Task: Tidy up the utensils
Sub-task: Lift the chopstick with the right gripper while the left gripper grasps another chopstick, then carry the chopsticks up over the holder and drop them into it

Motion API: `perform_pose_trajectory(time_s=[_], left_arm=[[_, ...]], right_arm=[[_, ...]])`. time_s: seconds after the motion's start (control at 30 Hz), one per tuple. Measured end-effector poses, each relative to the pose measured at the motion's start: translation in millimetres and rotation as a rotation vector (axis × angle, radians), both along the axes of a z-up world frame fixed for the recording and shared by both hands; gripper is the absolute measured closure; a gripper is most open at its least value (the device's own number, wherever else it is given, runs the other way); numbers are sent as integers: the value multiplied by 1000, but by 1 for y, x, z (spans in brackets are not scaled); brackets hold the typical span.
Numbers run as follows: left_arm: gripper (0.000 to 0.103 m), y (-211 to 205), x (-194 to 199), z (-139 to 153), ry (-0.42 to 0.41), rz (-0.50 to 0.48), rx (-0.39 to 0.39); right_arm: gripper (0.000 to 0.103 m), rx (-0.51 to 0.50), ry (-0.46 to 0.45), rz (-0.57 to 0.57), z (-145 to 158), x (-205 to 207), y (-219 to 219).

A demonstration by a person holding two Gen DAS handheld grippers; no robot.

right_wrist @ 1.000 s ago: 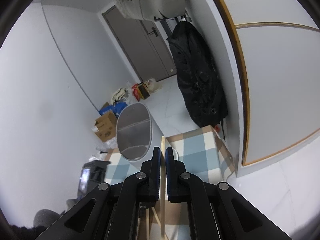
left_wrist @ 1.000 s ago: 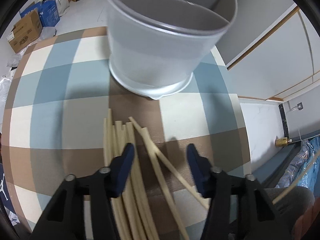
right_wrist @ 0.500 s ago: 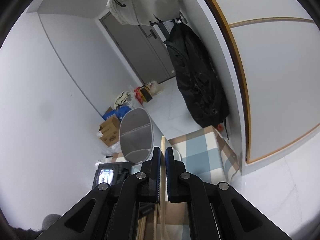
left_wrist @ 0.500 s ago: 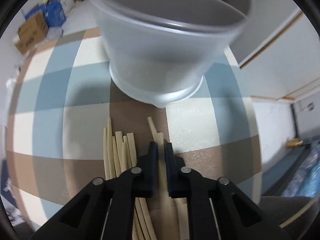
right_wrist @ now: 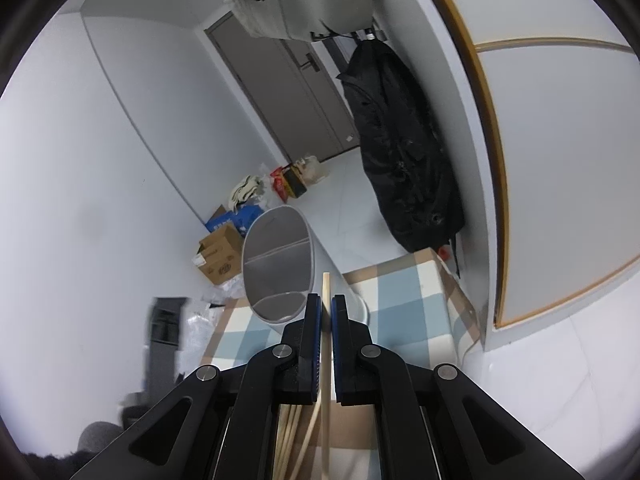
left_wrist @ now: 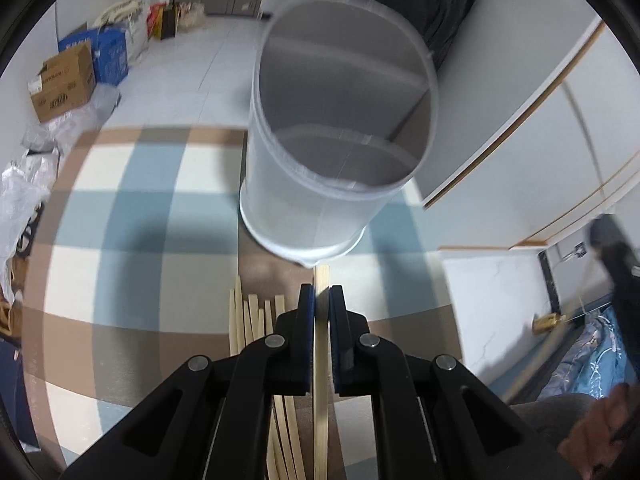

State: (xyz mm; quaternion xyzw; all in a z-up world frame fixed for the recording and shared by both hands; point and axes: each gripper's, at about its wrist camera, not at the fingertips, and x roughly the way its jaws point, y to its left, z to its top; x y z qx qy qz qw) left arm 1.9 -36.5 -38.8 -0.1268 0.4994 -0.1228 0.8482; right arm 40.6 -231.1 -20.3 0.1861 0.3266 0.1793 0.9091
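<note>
My left gripper (left_wrist: 321, 295) is shut on a pale wooden chopstick (left_wrist: 321, 340), lifted above the checked tablecloth (left_wrist: 132, 220), its tip just short of the base of the grey divided utensil holder (left_wrist: 328, 168). Several more chopsticks (left_wrist: 254, 320) lie on the cloth below and left of the fingers. My right gripper (right_wrist: 326, 304) is shut on another chopstick (right_wrist: 326, 292), held high and pointing up past the holder (right_wrist: 276, 268), which stands ahead and slightly left. More chopsticks (right_wrist: 292, 420) show under the right gripper.
Cardboard and blue boxes (left_wrist: 64, 76) and bags stand on the floor beyond the table's left side. A black coat (right_wrist: 400, 152) hangs by the wall at the right. The table's right edge (left_wrist: 432, 280) is close to the holder. My left gripper shows blurred (right_wrist: 164, 328).
My left gripper closed on a chopstick from the pile and lifted it up and back; the holder now looks smaller and farther. My right gripper kept its chopstick and shifted only slightly.
</note>
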Motion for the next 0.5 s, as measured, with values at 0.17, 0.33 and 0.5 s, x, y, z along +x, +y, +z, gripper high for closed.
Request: perform_pose_trajectory(time_s=[0.17,0.33,0.5], left_arm=[[100,13,-6,33,-114,36,-36],[100,7,8,43,-210,48,-60],[100,18,22,37,-258,34,-81]], right_arm=[[99,-18,-13,25,7,2,13],[99,-48,-45,46,20,5,27],[99,-73,-67,52,31,10,39]])
